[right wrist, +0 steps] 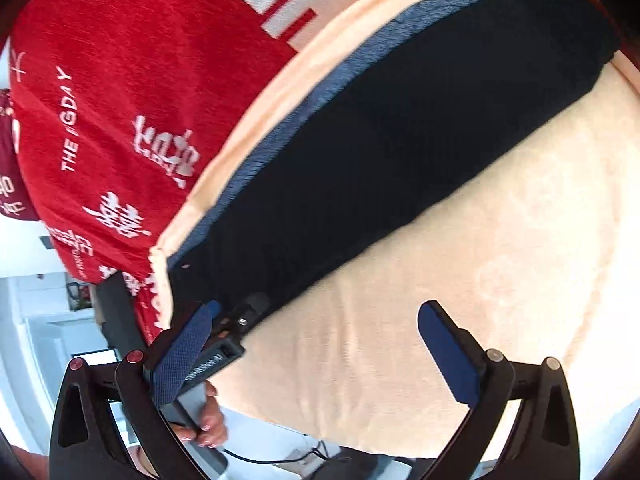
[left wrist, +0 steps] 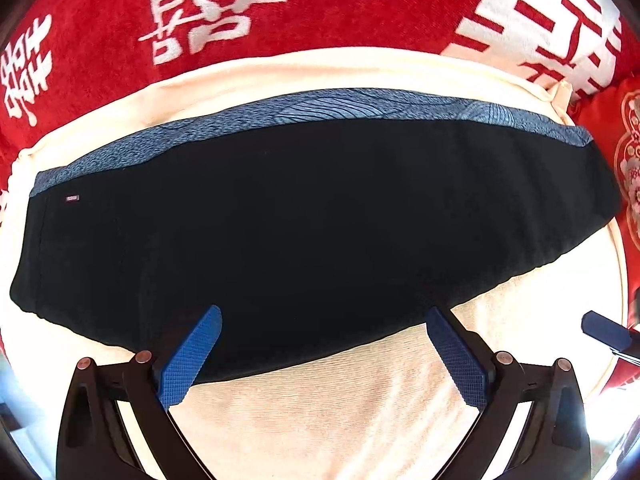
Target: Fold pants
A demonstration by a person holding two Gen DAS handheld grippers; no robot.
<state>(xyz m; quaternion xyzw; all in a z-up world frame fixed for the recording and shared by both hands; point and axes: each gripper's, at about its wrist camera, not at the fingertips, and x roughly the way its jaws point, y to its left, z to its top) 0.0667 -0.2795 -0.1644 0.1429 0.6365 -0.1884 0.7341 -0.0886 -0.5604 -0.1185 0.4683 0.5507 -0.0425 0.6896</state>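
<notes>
From the left wrist view I see the black fabric pants with a blue-grey patterned waistband (left wrist: 312, 216) lying flat across a cream terry-cloth cover (left wrist: 320, 412). The waistband runs along the far edge, and a small tag sits near the left end. Behind the cream cover is a red cloth with white printed characters (left wrist: 340, 4).

My left gripper (left wrist: 323, 354) hovers over the near edge of the pants. Its blue textured fingers (left wrist: 192, 356) are spread wide and hold nothing; the left fingertip lies over the black fabric and the right one sits just at its hem, though I cannot tell whether either touches.

In the right wrist view the same pants (right wrist: 400, 152) run diagonally from lower left to upper right. My right gripper (right wrist: 320, 344) is also spread wide and empty, over the bare cream cover beside the pants. Its fingers (right wrist: 448, 352) are well apart. The left gripper's body appears behind its left finger, at the near corner of the pants, with the person's hand (right wrist: 208, 420) gripping its handle.
</notes>
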